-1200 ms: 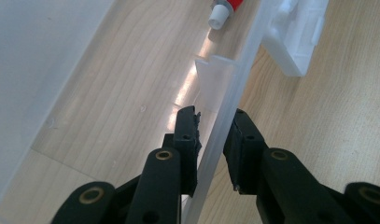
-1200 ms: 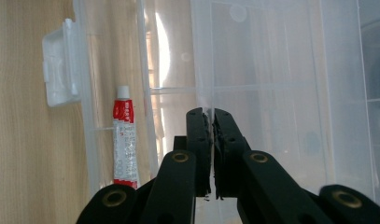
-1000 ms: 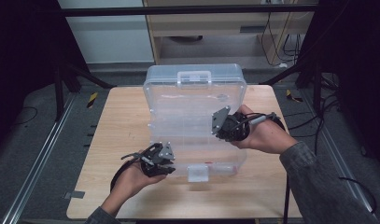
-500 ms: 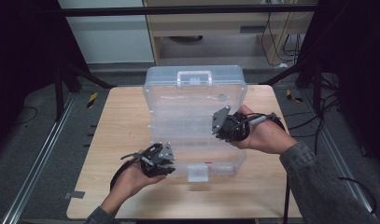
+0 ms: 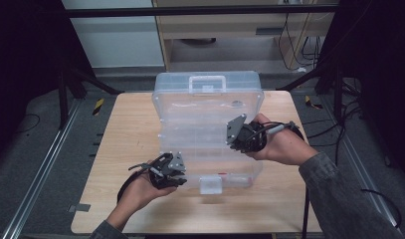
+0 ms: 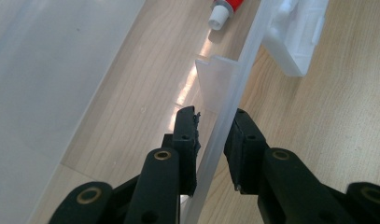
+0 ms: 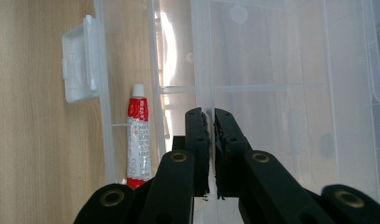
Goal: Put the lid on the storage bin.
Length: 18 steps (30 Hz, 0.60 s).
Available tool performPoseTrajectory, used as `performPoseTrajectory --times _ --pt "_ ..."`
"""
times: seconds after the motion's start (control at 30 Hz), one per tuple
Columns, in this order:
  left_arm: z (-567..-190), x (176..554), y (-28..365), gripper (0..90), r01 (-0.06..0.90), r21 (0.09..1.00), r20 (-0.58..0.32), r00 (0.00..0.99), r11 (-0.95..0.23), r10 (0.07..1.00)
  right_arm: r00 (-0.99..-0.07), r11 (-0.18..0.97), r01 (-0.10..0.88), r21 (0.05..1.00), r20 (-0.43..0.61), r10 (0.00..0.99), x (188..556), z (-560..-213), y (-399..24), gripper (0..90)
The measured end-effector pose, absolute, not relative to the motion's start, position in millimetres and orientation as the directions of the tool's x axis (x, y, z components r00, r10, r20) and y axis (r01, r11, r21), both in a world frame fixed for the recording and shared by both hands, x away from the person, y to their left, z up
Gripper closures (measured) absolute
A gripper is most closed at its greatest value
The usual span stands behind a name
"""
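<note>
On the wooden table [image 5: 125, 144] lies a clear plastic organizer case [image 5: 210, 104], its lid raised toward the far edge in the high view. At the case's right side the right gripper [image 5: 240, 137] meets the lid; its own view shows its jaws pressed together on a thin clear wall. The left gripper [image 5: 176, 175] sits at the near-left corner — its jaws straddle the front wall, slightly apart. Both gripper views reveal a small red-and-white tube [image 7: 137, 140] inside, beside the white latch [image 7: 78, 65].
</note>
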<state>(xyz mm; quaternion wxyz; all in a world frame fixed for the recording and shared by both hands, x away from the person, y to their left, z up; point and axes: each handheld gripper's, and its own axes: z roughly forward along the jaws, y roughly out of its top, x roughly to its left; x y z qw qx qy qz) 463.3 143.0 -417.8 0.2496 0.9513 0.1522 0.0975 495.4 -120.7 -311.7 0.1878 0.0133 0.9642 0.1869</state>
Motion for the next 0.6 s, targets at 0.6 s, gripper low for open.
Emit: performPoseTrajectory --times 0.6 --pt "-403 451 146 55.8 0.221 0.575 0.129 0.926 -0.788 0.355 -0.928 0.927 -0.043 0.373 -0.358 0.101 496 -312 -122 84.5"
